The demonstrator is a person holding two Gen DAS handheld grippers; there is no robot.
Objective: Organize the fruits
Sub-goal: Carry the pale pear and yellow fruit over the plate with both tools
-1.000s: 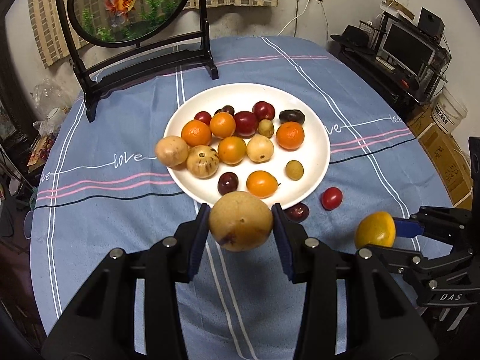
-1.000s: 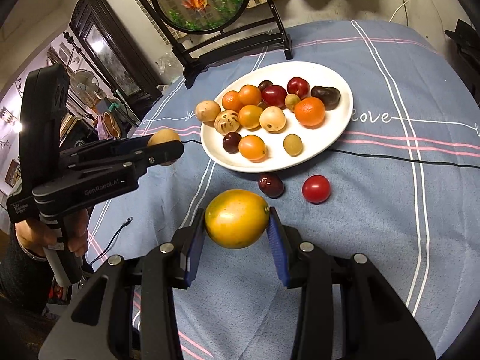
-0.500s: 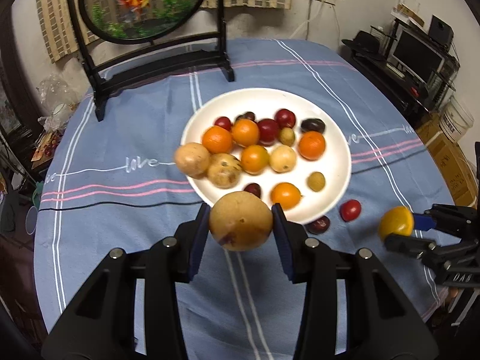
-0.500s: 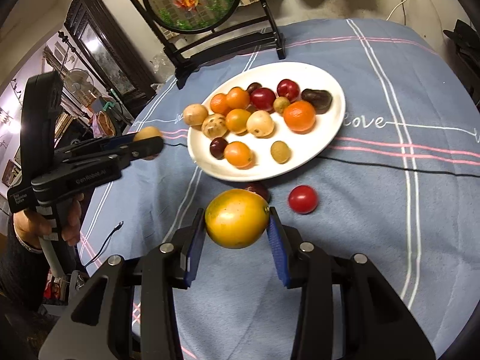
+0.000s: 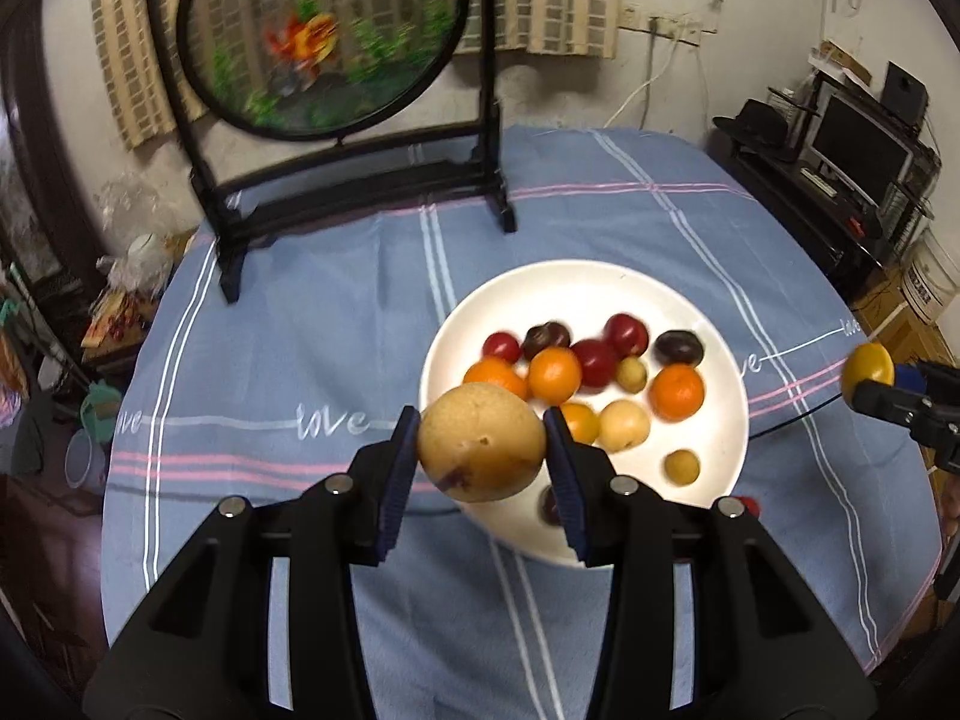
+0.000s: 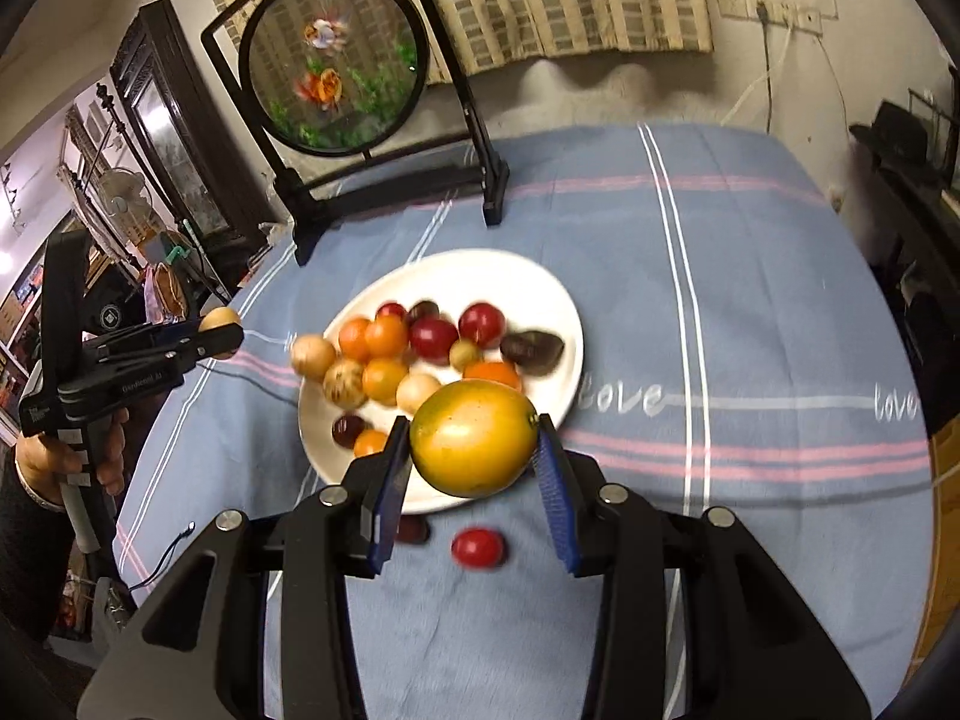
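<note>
My left gripper is shut on a tan round fruit with a dark blemish, held in the air over the near rim of the white plate. The plate holds several oranges, red and dark plums and small tan fruits. In the right wrist view my right gripper is shut on a yellow-orange fruit, also raised over the plate. A red tomato and a dark plum lie on the cloth in front of the plate. The left gripper shows at the left, gripped by a hand.
A round table under a blue striped cloth carries a black-framed round goldfish screen at the back. A desk with a monitor stands to the right, cluttered furniture to the left. A person's hand holds the left tool.
Both grippers have risen and moved back from the plate with their fruits still held. The plate and the loose tomato and plum now sit lower and partly behind the held fruits.
</note>
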